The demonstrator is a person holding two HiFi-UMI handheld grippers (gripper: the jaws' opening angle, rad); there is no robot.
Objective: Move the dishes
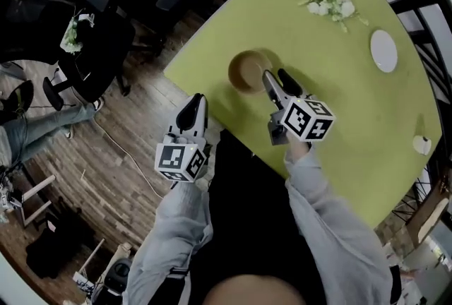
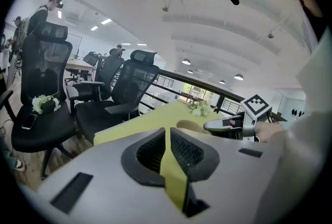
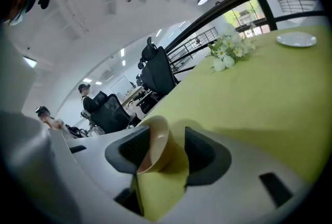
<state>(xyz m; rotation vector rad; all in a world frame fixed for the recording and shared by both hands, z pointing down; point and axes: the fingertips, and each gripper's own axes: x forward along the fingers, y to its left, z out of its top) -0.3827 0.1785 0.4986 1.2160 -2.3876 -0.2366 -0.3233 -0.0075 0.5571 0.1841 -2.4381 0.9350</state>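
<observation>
Currently we hold both units out ahead of us, grey sleeves (image 1: 321, 226) in shot.

Right gripper (image 3: 167, 134): positioned over the near part of the green counter (image 1: 339, 106), tips at the tan bowl (image 1: 246, 70). Its jaws stand apart, approx. mid-width. In the right gripper view the bowl's wall sits between them, up against one jaw. The other jaw stands clear of it w/ bare green showing in the gap. Result: bowl straddled, not clamped. In the head view one finger lies across the bowl's near rim and the other is just outside it.

Left gripper (image 1: 196, 102): off the counter, just beside its near corner, above the wood floor (image 1: 106, 176). Its jaws are only a slit apart, w/ nothing between them but a strip of counter seen through the gap. It points toward the counter edge, and its own view also catches the right gripper at the bowl.

Bowl pos.: upright on the counter, close to the near edge, well apart from the other items.

Other items on the counter:
- white plate (image 1: 383, 51), far right side, near the black railing (image 1: 424, 0);
- sprig of white flowers (image 1: 328, 0), far end, well beyond the bowl;
- small white item (image 1: 421, 145) at the right edge, too small to ID.

Beyond the counter we see black office chairs (image 1: 92, 35). One seat carries a small flower bunch (image 1: 70, 35). People stand further back in both gripper views.
</observation>
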